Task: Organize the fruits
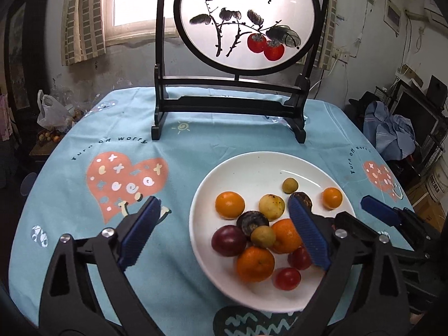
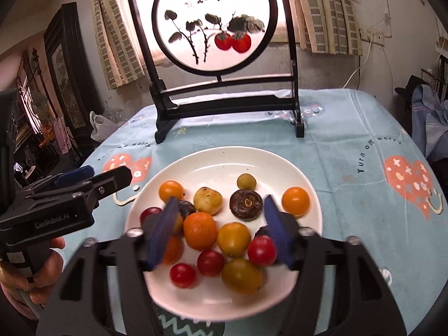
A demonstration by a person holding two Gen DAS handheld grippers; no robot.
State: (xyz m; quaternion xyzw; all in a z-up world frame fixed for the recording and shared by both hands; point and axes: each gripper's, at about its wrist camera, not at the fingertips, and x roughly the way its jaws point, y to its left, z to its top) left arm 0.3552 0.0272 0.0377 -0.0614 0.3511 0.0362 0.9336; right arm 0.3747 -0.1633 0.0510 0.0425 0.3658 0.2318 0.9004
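Both grippers hover w/ jaws apart, empty, over white plate at table centre: left gripper at 9 o'clock, right gripper over piled fruits; release step apparently done, next calls for picking another fruit.

The near rim of the plate runs under the left hand-held gripper; its right finger covers part of an orange and a red fruit. In the right wrist view, the right hand-held gripper shows a motion-blurred left finger — it masks an orange fruit and a dark one. The standing screen is cut off at the top edge. The hand is cropped at the left edge — the writing on the screen is too blurred to read.
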